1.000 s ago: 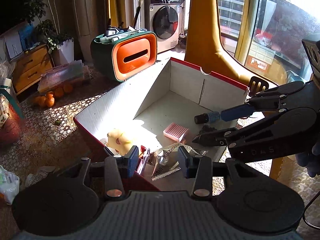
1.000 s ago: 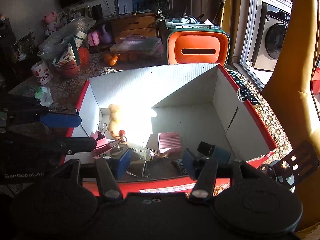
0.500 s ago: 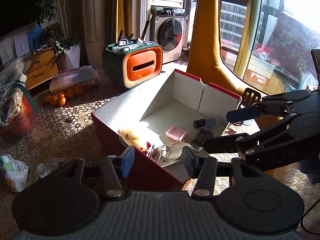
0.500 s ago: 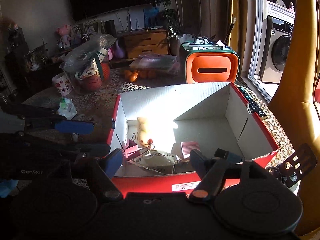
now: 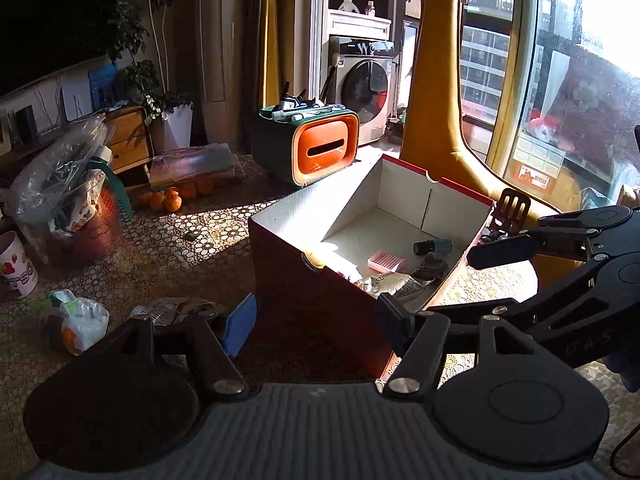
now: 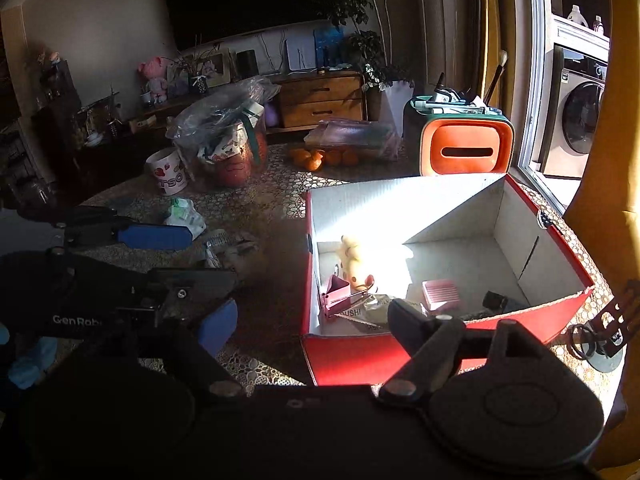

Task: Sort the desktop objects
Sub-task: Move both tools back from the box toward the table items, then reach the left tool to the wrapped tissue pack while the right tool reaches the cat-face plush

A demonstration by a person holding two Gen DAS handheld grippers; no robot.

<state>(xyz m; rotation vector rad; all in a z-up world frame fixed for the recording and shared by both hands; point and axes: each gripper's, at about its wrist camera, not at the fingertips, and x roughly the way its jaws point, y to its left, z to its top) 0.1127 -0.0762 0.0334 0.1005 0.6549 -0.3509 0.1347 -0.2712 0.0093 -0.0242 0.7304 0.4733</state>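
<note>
the red cardboard box's (image 5: pixel 320 312) near wall hides most of the pale yellow rubber duck (image 5: pixel 314 259); its crinkled silver packet (image 6: pixel 372 306) print is unreadable.

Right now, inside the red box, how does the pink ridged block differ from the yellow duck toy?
The pink ridged block is flat, square and grooved; the yellow duck toy is rounded and smooth. The block lies in shadow near the box's middle; the duck lies in sunlight by the left wall. Both rest loose on the floor of the red box, untouched by any gripper.

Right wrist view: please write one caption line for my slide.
Both open grippers, right and left, empty beside the red box holding sorted items.
</note>
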